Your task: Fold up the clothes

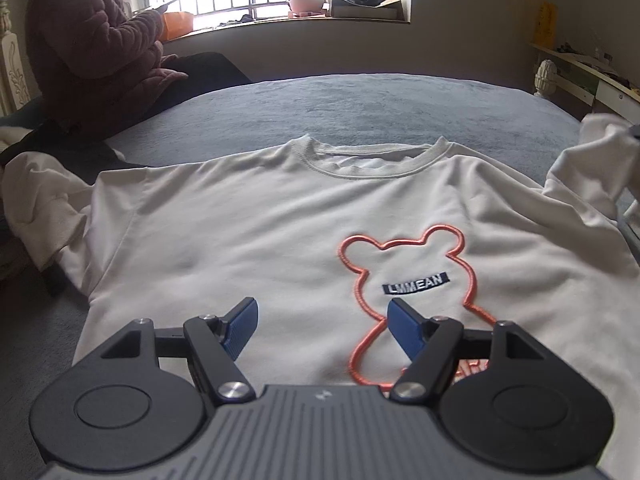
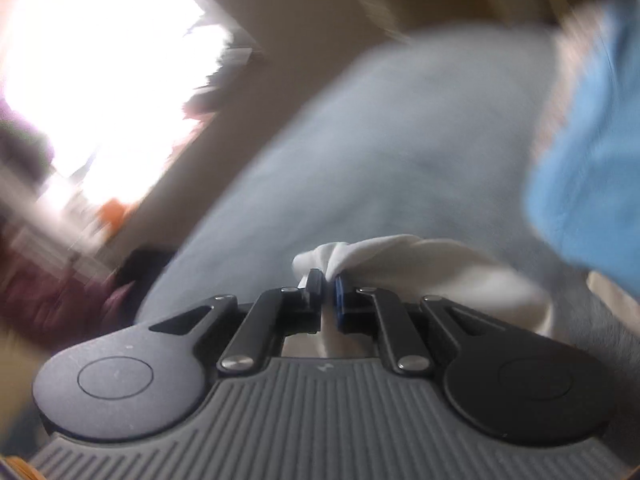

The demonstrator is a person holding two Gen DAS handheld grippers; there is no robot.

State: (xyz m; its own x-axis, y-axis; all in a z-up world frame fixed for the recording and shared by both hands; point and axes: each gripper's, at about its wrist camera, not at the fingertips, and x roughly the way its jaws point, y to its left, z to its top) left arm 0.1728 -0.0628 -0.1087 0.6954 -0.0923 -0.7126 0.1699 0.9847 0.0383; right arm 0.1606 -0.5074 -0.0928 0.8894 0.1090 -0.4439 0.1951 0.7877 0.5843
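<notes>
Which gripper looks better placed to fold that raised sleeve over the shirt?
The right gripper: it is shut on white sleeve fabric, seemingly the sleeve lifted at the white sweatshirt's edge. The left gripper is open over the chest, holding nothing.

Left claw (image 1: 323, 330): black linkages, blue ribbed pads (image 1: 241, 330), silver screws, grey ridged body.

You have a bed (image 1: 360, 108) covered with a grey-blue fleece blanket (image 1: 400, 96), and it carries everything. A white sweatshirt (image 1: 248, 232) lies flat on it, front side up, collar toward the far edge. Its left sleeve (image 1: 44, 208) is bunched near the left side of the bed. At the far left a person in a dark red jacket (image 1: 92, 36) sits on the bed. The right wrist view is too blurred to tell more.
</notes>
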